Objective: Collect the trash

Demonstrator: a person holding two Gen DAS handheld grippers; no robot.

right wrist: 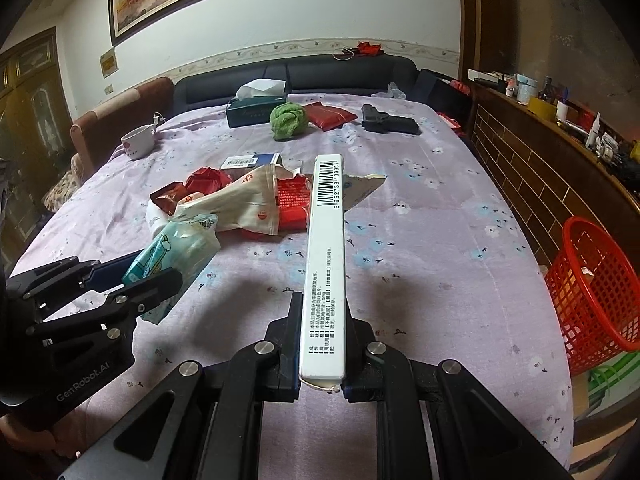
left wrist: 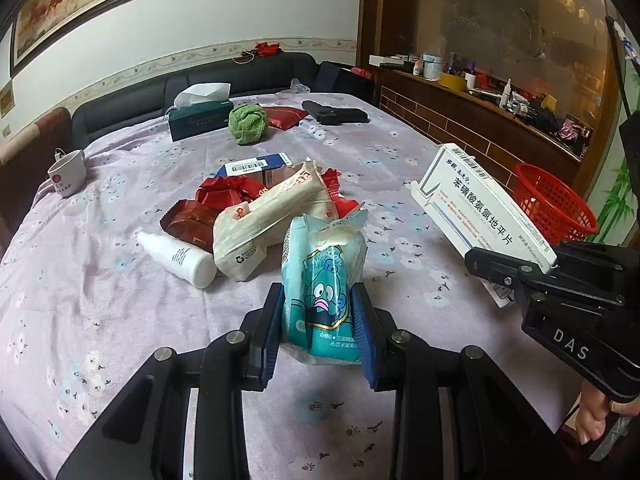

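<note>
Your left gripper [left wrist: 318, 320] has its fingers [left wrist: 365, 320] closed on a teal tissue packet [left wrist: 320, 280], low in the middle of the left wrist view; the blue pads press both sides of the crumpled wrapper, and the packet stands up between them, clear of the tabletop [left wrist: 120, 300]. Your right gripper [right wrist: 322, 344] has its fingers [right wrist: 294, 336] nearly together on a long white medicine box [right wrist: 325, 264], pinched at its near end across the narrow sides, so the box runs straight up the centre of the right wrist view, barcode end away from you.

Both hands are loaded, so I judge you to be at the carrying step, with nothing dropped yet. The red basket [right wrist: 596, 288] sits at the right edge of the frame, below and beyond the tabletop's rim. The next move calls for swinging each load rightward over that rim and parting the fingers only once the item is above the basket's mouth. The long box looks liable to pivot in so short a grip, so keep it steady; the soft packet may cling to the pads.

A pile of trash [left wrist: 256, 208] remains mid-frame on the tabletop: red wrappers, a cream bag, a white bottle [left wrist: 180, 258].
</note>
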